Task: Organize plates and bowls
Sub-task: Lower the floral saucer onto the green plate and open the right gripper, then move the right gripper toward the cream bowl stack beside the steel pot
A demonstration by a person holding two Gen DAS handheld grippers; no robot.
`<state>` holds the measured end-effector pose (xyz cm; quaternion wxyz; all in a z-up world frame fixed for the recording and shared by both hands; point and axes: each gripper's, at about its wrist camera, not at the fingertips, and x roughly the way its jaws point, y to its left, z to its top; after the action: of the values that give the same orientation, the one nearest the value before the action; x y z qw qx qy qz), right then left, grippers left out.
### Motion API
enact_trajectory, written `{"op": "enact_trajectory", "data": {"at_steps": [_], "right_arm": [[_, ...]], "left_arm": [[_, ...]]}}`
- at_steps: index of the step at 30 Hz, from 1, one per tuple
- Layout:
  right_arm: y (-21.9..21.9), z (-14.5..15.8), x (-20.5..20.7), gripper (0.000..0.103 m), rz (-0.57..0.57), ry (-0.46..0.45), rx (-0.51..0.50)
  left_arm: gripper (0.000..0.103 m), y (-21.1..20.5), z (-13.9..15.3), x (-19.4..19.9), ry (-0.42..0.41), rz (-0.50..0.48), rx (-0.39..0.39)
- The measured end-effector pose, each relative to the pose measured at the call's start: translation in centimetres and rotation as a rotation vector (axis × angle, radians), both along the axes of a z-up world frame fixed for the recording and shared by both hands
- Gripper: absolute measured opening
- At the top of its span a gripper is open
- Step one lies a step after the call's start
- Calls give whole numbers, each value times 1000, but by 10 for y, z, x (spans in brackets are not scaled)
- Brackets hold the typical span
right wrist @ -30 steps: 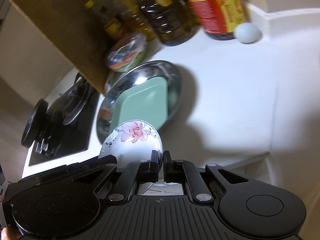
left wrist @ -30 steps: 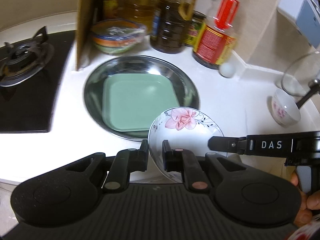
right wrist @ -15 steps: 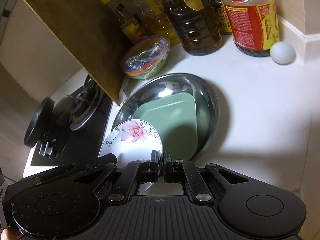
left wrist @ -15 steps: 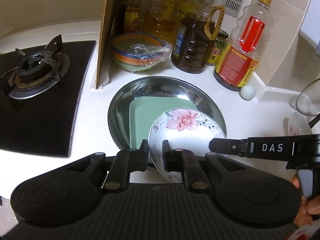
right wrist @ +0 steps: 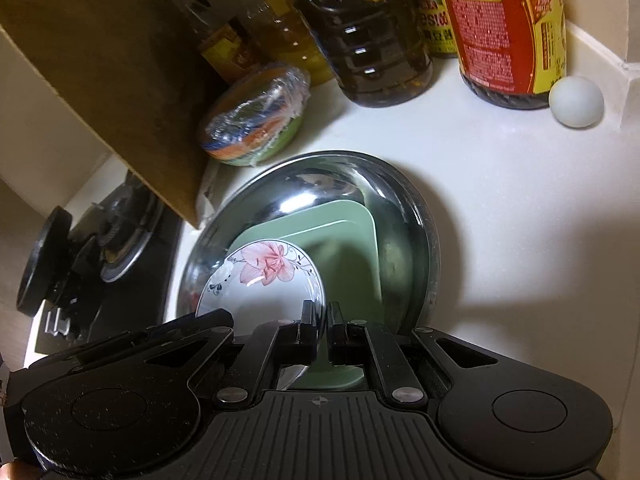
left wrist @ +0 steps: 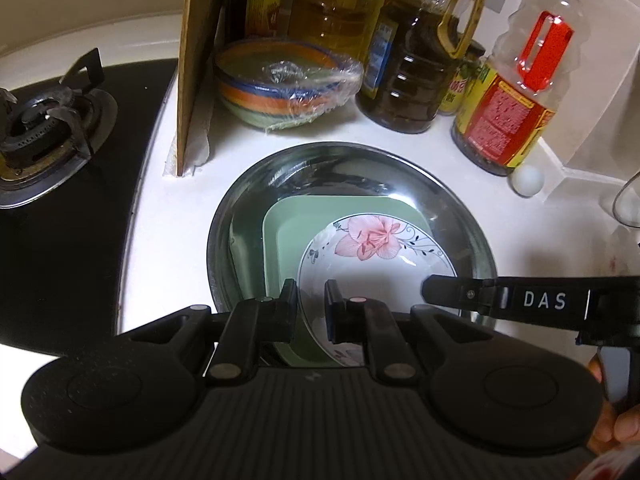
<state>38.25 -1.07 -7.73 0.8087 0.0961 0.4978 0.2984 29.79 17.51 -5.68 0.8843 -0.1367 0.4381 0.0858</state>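
A white flowered plate (left wrist: 372,256) hangs just above a green square plate (left wrist: 288,236) that lies in a large steel basin (left wrist: 240,208). My left gripper (left wrist: 311,300) is shut on the flowered plate's near-left rim. My right gripper (right wrist: 323,320) is shut on the plate's (right wrist: 260,280) right rim; its finger (left wrist: 460,292) reaches in from the right in the left wrist view. The green plate (right wrist: 352,240) and the basin (right wrist: 416,216) also show in the right wrist view.
A stack of coloured bowls in plastic wrap (left wrist: 284,84) stands behind the basin. Oil and sauce bottles (left wrist: 416,60) line the back wall, with an egg (left wrist: 528,180) at the right. A cardboard sheet (left wrist: 196,60) screens the gas stove (left wrist: 44,128) on the left.
Both grippers have carried the flowered plate forward, from the basin's near edge to over the green plate, and lowered it.
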Motion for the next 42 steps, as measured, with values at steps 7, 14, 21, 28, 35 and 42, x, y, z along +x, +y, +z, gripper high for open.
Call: {"op": "enact_trajectory", "data": {"at_steps": [7,14,21,28,35,42], "right_arm": [[6,-11,9,5,-28,12,-24],[10,-17,13,5,-52,10,-40],[15,-18,15,5,-63,-5,-60],[16,-14,13,20,-68,-39,-71],[10,1,1,49,-104,-101,-12],[-8,21,-25,64,-140,-142,29]], "left_arm": [[12,5,-11,14,25,-22,-5],[12,8,-17,21,41,-38,-15],[12,11,-18,26,38,-57,-13],[13,10,-17,26,34,-82,1],[15,15,-3,17,-9,-87,31],[19,10,19,-3,-55,-141,70]]}}
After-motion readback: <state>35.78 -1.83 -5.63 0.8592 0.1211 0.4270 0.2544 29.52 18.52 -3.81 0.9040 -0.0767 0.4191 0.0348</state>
